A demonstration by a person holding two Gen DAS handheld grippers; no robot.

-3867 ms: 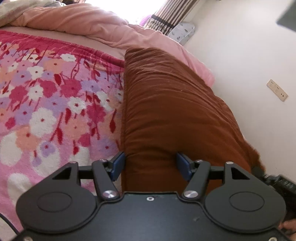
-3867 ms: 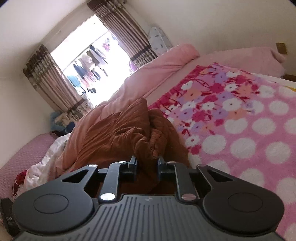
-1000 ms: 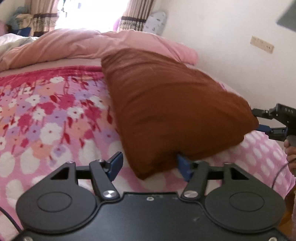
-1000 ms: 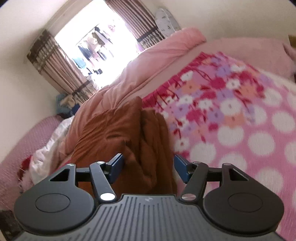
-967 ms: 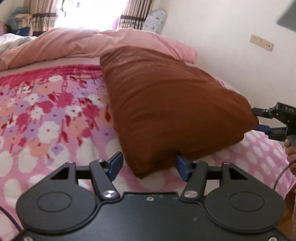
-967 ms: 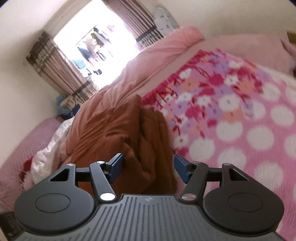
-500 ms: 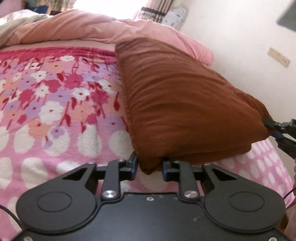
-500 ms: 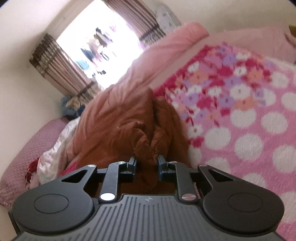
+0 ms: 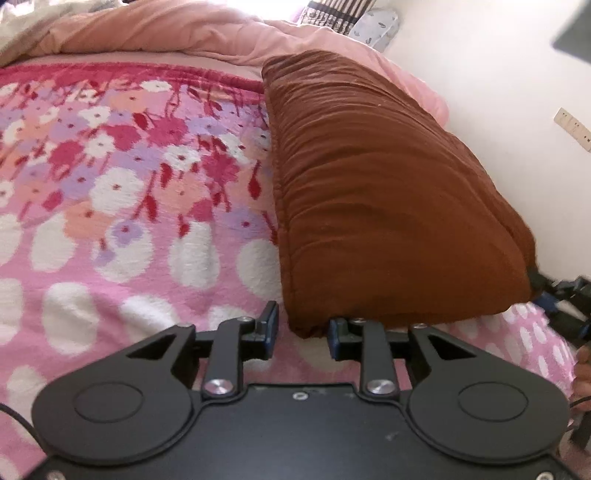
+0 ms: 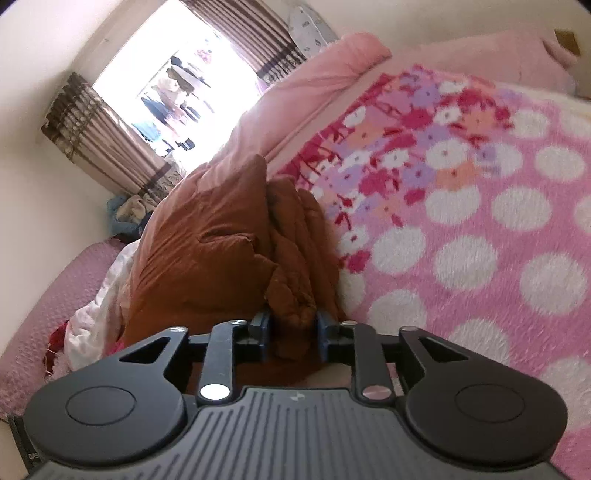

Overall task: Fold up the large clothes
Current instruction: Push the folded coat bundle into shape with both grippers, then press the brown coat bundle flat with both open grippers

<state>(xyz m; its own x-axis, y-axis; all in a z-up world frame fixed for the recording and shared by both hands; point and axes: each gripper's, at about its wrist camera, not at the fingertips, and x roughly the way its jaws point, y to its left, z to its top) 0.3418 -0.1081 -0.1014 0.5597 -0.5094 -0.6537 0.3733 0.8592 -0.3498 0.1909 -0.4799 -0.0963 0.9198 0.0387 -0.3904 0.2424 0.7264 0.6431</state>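
Observation:
A folded brown garment lies on a pink floral blanket, along its right side. Its near corner sits between the jaws of my left gripper, which are opening. The right pad touches the cloth and a gap shows at the left pad. In the right wrist view, the garment's bunched end fills my right gripper. Those jaws are opening too, and both pads rest against the cloth. The right gripper also shows, blurred, at the garment's far corner in the left wrist view.
A rolled pink quilt lies along the far side of the bed. A white wall with a socket runs close on the right. A curtained window is behind, and a heap of white and red clothes lies left of the garment.
A second ago both grippers stood wide around the garment's ends, then clamped tight on them. Now both pairs of jaws have widened again. The left wrist view has rolled.

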